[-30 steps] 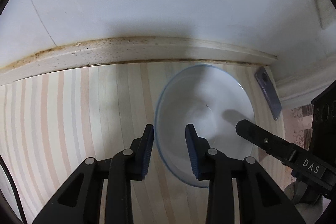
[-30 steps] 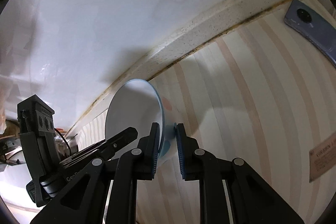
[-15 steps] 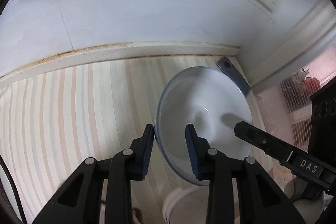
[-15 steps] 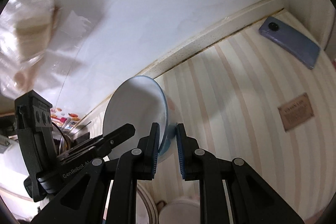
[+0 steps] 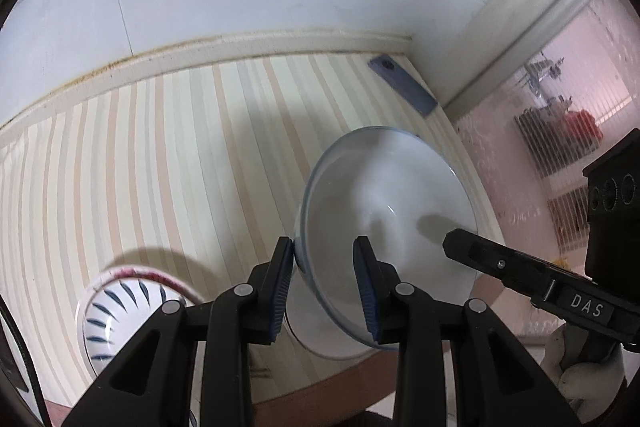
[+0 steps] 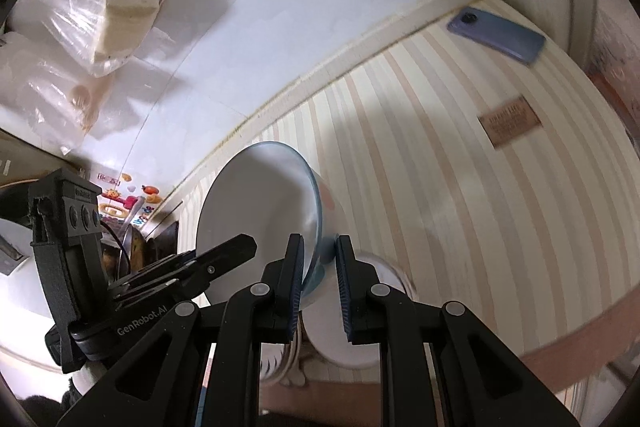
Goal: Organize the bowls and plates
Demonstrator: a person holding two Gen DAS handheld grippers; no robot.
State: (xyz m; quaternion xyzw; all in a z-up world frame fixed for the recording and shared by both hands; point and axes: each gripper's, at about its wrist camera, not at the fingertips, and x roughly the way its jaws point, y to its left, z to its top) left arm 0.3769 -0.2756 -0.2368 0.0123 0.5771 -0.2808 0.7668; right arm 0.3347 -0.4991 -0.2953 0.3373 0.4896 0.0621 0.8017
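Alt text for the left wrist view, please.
The left gripper straddles the rim of a pale blue-rimmed bowl held above a striped table, with the right gripper holding its far side. A patterned bowl sits lower left; a phone lies by the wall.
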